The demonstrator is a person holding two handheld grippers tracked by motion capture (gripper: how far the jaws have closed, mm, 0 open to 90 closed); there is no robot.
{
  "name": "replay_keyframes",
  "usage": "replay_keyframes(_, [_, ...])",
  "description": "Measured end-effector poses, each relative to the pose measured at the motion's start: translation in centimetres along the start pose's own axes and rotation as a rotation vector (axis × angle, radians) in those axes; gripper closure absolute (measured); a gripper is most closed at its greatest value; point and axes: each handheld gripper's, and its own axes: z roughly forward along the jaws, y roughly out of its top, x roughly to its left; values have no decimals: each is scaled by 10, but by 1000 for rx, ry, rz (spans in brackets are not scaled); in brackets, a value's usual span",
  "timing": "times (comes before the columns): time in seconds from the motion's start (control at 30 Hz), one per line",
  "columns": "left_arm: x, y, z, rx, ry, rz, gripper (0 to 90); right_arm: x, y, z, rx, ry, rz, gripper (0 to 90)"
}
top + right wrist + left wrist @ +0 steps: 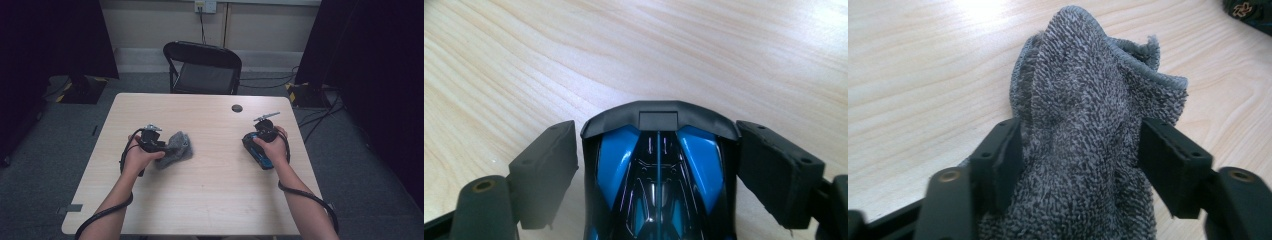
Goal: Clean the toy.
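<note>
While the left gripper [1080,145] has its 2 jaws spread on either side of 1 grey towel [1088,130], the cloth bulges up between them; the left pad touches the fabric's edge and the right pad stands just beside it, so the hold looks loose rather than pressed. From above, the towel [175,148] lies bunched on the table [210,195], touching the left gripper [159,146] on the side toward the blue toy car.

At the right gripper [656,165], the 2 jaws stand apart with 1 blue and black toy car [659,175] between them, and a thin gap shows on each side of the car's body. From above, the right gripper [260,137] and the car [257,150] sit well apart from the towel, under the person's right hand [272,145].

Beyond the towel, 1 small dark disc [237,108] lies near the table's far edge, and 1 black folding chair [202,67] stands behind the table.
</note>
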Motion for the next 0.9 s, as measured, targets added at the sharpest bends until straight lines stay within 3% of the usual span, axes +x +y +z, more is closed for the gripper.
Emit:
replay_keyframes(0.17, [-1,2,-5,-6,0,-7,274,0,0,-5,-3,5,19,169])
replay_keyframes(0.67, [-5,6,-13,-9,-5,-36,177,10,1,-21,-22,5,-8,159])
replay_keyframes(0.9, [-9,8,-13,-12,-23,-29,160,12,-4,-20,4,16,-10,159])
